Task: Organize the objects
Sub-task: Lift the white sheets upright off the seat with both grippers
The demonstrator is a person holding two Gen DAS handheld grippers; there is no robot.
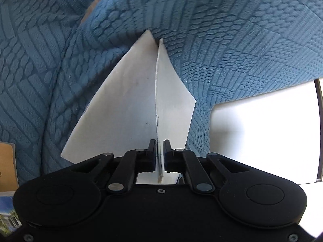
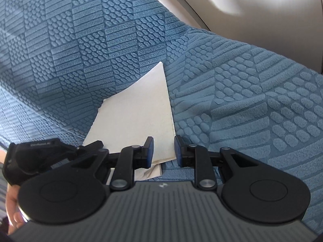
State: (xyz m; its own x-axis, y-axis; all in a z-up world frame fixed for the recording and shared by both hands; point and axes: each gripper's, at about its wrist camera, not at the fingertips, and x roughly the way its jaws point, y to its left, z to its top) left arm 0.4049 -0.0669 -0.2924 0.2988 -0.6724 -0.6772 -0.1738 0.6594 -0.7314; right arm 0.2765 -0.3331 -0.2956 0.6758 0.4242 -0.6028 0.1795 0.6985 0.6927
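Surface: a blue textured cover [image 1: 232,40] is being seen over cushions.
Booklet: a white booklet [image 1: 125,104] is being held edge-on against the cover.
Left gripper [image 1: 160,148]: jaws are being clenched on the booklet.
Right gripper [image 2: 164,148]: jaws are being kept parted, gripping nothing, beside the booklet.

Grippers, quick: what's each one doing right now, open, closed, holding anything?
Left gripper: closed on the edge of the white booklet, over the blue cover.
Right gripper: open, fingers apart, holding nothing; the booklet's edge lies under the gap.
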